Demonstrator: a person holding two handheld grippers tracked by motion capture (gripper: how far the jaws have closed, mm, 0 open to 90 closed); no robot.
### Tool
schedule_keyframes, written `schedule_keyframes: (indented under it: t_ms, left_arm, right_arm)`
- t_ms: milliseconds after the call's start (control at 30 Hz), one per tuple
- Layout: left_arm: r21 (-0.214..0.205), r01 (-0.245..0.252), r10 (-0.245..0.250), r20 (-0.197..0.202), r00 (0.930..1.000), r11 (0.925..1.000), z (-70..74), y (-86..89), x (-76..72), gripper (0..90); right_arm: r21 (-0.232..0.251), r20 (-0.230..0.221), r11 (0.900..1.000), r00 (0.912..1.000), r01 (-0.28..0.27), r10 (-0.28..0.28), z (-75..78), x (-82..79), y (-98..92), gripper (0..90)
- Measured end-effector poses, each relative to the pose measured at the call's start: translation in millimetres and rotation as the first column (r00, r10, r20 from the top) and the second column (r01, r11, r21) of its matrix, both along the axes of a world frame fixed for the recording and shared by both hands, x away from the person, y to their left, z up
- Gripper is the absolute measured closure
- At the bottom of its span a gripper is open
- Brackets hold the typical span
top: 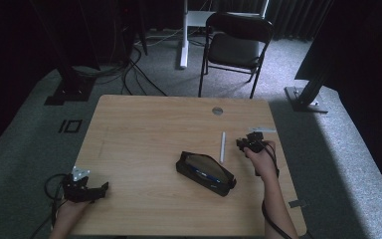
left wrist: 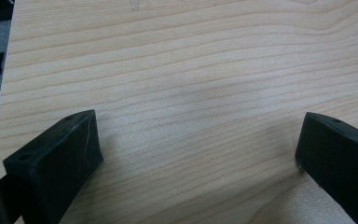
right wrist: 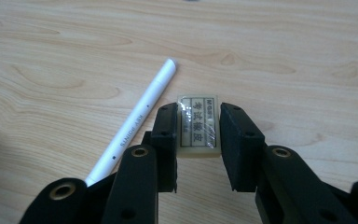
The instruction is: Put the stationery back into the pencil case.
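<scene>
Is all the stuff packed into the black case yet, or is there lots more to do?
Something blue already lies inside the open black fabric pencil case. Right now the right claw grips a small wrapped eraser with printed characters, low over the wooden table. The white pen lies on the table beside the case, untouched. The left claw is open and empty. If packing is the job, the eraser and pen remain.
</scene>
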State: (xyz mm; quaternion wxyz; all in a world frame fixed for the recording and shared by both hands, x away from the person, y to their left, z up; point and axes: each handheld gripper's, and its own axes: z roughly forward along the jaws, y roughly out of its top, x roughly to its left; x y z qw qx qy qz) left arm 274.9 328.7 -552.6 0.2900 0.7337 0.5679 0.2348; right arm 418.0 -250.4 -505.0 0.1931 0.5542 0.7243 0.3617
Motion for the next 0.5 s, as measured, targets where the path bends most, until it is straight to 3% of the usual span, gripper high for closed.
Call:
schedule_keyframes:
  t_ms: [500]
  left_arm:
    - [0.0,0.0,0.0,0.0,1.0,1.0,0.0,0.0,0.0,0.3]
  right_arm:
    - [0.006,0.077,0.9963,0.9934,-0.085,0.085,33.3,-13.8,5.5,68.3]
